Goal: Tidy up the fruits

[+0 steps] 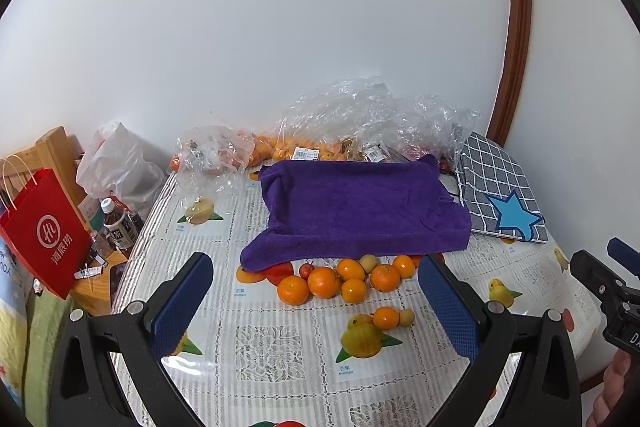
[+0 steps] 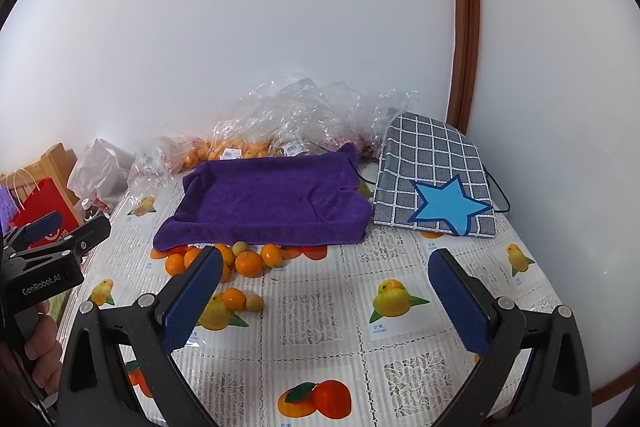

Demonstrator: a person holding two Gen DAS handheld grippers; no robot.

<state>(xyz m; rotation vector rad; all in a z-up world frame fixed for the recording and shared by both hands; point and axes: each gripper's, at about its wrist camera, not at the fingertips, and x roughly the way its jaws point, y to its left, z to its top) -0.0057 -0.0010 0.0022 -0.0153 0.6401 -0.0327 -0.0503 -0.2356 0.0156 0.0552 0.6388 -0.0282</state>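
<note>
Several loose oranges (image 1: 323, 281) and a few small pale fruits (image 1: 368, 261) lie on the table in front of a purple towel (image 1: 352, 211) draped over a tray. One orange (image 1: 386, 317) and a pale fruit (image 1: 407, 317) lie nearer. The cluster also shows in the right wrist view (image 2: 248, 263), with the towel (image 2: 268, 203) behind. My left gripper (image 1: 316, 291) is open and empty, hovering in front of the fruits. My right gripper (image 2: 326, 287) is open and empty over the tablecloth, to the right of the fruits.
Clear plastic bags (image 1: 360, 123) with more oranges lie against the wall. A checked cushion with a blue star (image 2: 436, 183) sits at the right. A red paper bag (image 1: 44, 231), bottles (image 1: 120, 227) and a white bag stand left of the table. The tablecloth (image 2: 320, 311) has printed fruit.
</note>
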